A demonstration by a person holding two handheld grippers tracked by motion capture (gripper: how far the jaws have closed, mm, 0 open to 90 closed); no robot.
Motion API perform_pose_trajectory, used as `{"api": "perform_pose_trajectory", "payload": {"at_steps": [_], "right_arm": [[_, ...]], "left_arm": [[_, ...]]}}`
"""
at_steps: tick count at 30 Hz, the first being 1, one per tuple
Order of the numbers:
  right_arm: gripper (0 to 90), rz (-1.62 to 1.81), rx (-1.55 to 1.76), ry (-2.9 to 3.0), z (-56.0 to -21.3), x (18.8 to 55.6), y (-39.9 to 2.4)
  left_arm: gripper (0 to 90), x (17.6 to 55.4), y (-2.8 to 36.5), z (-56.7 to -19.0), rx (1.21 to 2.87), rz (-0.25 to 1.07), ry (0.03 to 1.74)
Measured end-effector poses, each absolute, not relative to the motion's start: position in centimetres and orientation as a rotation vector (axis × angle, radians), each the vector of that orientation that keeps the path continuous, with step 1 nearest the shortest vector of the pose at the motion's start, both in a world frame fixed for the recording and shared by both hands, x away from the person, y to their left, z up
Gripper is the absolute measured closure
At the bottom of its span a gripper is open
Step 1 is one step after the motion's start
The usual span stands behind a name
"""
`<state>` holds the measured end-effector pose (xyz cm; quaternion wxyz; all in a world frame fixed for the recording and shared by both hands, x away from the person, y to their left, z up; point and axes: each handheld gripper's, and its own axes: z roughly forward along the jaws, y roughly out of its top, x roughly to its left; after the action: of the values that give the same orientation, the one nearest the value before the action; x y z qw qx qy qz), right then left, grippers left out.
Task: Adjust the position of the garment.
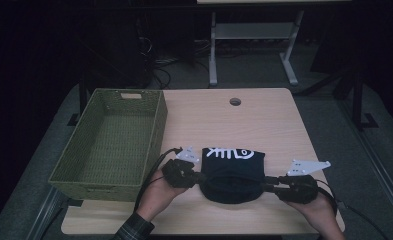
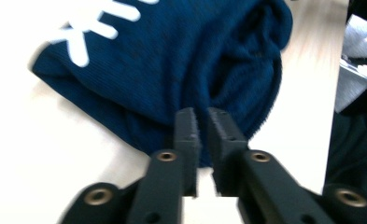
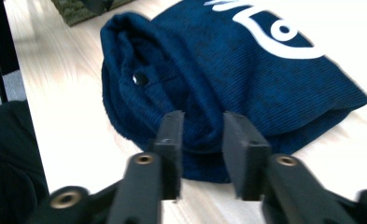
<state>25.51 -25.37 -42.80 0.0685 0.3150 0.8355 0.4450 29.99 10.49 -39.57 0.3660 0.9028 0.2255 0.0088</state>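
Note:
A folded dark blue garment (image 1: 233, 170) with a white print lies near the front of the wooden table (image 1: 234, 125). My left gripper (image 1: 202, 177) sits at its left near corner. In the left gripper view the jaws (image 2: 203, 122) stand almost together, pinching the edge of the blue fabric (image 2: 172, 60). My right gripper (image 1: 265, 181) meets the garment from the right. Its jaws (image 3: 203, 128) stand wider, with a thick rolled fold of the fabric (image 3: 246, 74) filling the gap between the pads. A small dark snap (image 3: 140, 78) shows on that fold.
A green woven basket (image 1: 156, 125) stands empty at the table's left side, close to my left hand; its corner (image 3: 78, 11) appears in the right gripper view. A cable hole (image 1: 235, 101) sits near the far edge. A white desk frame (image 1: 213, 50) stands beyond on the floor.

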Motion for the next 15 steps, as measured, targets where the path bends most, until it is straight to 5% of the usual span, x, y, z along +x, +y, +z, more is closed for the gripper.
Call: {"api": "perform_pose_trajectory", "payload": {"at_steps": [8,15], "right_arm": [[88.3,1.342,0.932,2.485,-42.3,26.9,-25.2],[89.6,1.296,0.911,2.522,-43.0,28.5,-24.1]], "left_arm": [[90.0,32.7,9.7,-38.5,2.266,0.088,0.634],[90.0,35.7,7.3,-38.7,2.265,0.126,0.645]]}}
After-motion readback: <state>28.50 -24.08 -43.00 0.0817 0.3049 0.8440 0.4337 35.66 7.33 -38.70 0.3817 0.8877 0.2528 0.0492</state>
